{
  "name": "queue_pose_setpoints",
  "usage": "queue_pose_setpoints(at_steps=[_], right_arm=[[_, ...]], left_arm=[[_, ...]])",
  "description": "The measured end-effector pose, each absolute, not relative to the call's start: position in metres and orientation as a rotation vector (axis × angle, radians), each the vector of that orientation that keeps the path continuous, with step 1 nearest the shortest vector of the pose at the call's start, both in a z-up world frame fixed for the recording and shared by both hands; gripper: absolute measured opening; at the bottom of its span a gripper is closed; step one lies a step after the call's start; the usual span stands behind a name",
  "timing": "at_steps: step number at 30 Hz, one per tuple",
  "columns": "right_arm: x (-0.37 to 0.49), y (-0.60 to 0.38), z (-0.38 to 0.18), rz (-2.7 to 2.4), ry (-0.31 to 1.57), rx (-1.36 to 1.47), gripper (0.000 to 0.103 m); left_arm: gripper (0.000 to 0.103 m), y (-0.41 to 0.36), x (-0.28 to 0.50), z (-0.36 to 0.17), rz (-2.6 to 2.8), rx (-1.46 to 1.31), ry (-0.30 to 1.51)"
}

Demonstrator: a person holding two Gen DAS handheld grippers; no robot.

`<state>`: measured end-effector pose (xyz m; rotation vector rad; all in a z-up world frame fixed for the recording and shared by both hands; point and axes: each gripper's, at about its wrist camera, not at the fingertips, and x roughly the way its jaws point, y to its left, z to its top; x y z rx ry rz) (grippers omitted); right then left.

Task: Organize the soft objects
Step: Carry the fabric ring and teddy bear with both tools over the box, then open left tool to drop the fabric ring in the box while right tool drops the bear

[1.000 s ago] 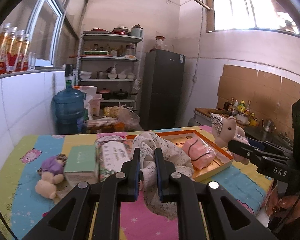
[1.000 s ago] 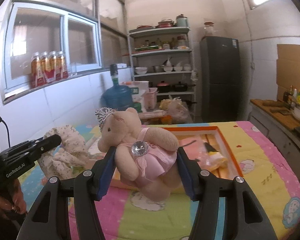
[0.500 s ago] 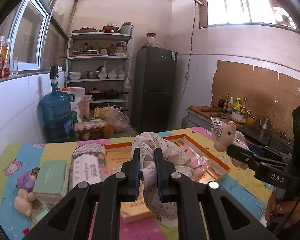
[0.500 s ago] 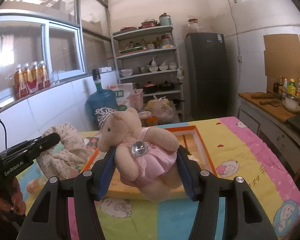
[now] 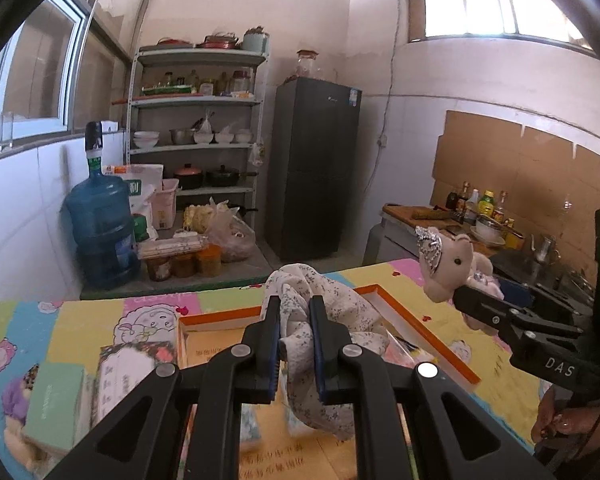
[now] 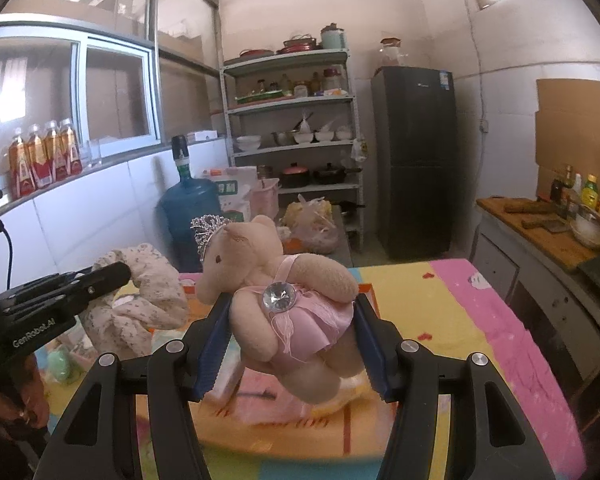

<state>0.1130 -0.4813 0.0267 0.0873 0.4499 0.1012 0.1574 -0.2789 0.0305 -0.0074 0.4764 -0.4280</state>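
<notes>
My left gripper (image 5: 295, 312) is shut on a white floral cloth (image 5: 332, 320) that hangs bunched between its pads, above an orange-rimmed shallow box (image 5: 428, 340) on the colourful table. My right gripper (image 6: 292, 308) is shut on a plush bear in a pink dress and silver crown (image 6: 284, 300), lifted over the same box (image 6: 370, 292). In the left wrist view the bear (image 5: 448, 268) shows at the right, held by the other gripper. The cloth (image 6: 140, 300) shows at the left of the right wrist view.
A green box (image 5: 52, 404), a white printed pack (image 5: 128, 372) and a small purple plush (image 5: 16, 392) lie at the table's left. Beyond the table stand a blue water jug (image 5: 100, 228), a shelf rack (image 5: 196, 140), a dark fridge (image 5: 316, 168) and a counter (image 6: 540, 232).
Both grippers have travelled forward over the table with the cloth and bear still held; the orange-rimmed box now lies beneath them, and the far table edge is closer.
</notes>
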Motion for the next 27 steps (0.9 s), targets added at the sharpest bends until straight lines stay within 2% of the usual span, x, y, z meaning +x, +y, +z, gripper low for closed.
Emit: queue_pose_setpoints(at_steps=[16,27], right_arm=[[0.235,-0.492,-0.009,0.129,0.671,0.021,0.061],[0.269,-0.493,-0.046,0.128,0.767,0.043,0.061]], left_arm=[[0.013,-0.293,0.236,-0.010,-0.365,-0.080,0.645],[0.013,-0.299,0.259,-0.043,-0.354,-0.094,0.737]])
